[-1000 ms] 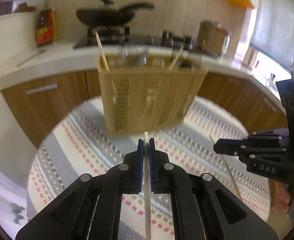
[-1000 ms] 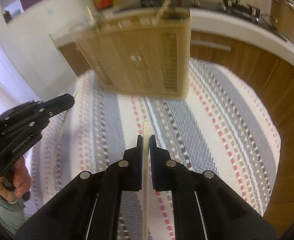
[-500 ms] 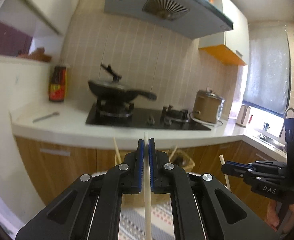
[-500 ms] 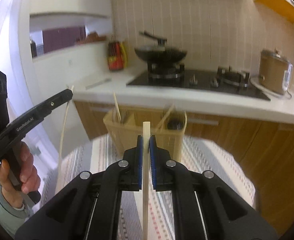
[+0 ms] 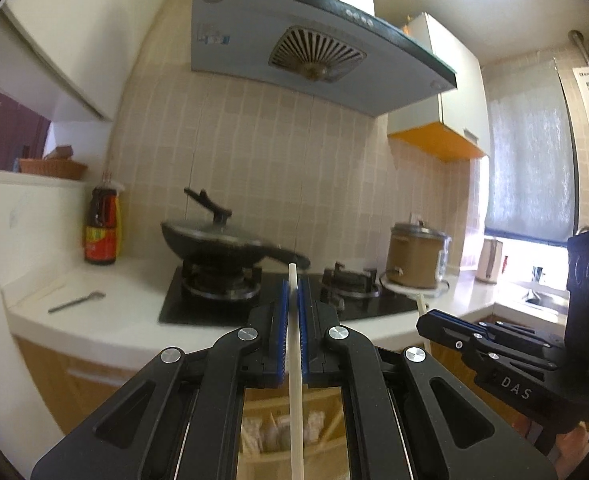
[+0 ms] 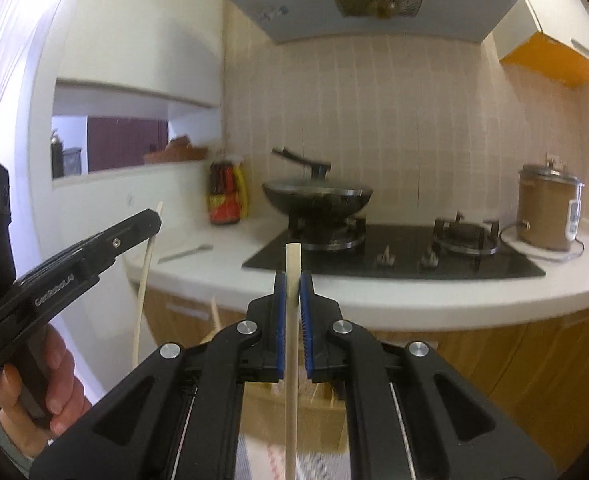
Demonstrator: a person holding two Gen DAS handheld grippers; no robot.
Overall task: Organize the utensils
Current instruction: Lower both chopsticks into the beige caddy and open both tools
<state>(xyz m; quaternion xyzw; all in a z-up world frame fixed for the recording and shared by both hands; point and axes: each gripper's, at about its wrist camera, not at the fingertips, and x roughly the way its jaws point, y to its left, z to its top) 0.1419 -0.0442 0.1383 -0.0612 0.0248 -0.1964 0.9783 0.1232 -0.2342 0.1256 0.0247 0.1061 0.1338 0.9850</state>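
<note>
My left gripper [image 5: 292, 294] is shut on a pale chopstick [image 5: 295, 360] that runs back along the fingers. My right gripper [image 6: 293, 284] is shut on another pale chopstick [image 6: 291, 344]. Both point level, toward the kitchen counter. The woven utensil basket [image 5: 290, 436] shows only below, through the gripper frame; it also shows in the right wrist view [image 6: 294, 420], with chopsticks standing in it. The right gripper shows at the right of the left wrist view [image 5: 424, 318], and the left gripper at the left of the right wrist view [image 6: 154, 220].
A white counter [image 6: 414, 296] with a black gas hob [image 6: 394, 252], a lidded wok [image 6: 318, 196], a sauce bottle [image 6: 224, 196], a brown rice cooker [image 6: 550, 212] and a small metal utensil [image 5: 76, 302]. A range hood [image 5: 314, 44] hangs above. Wooden cabinets stand below the counter.
Both grippers have tilted up from the basket and striped cloth to a level view of the counter and hood. The basket has dropped below the fingers. Both stay shut on their chopsticks.
</note>
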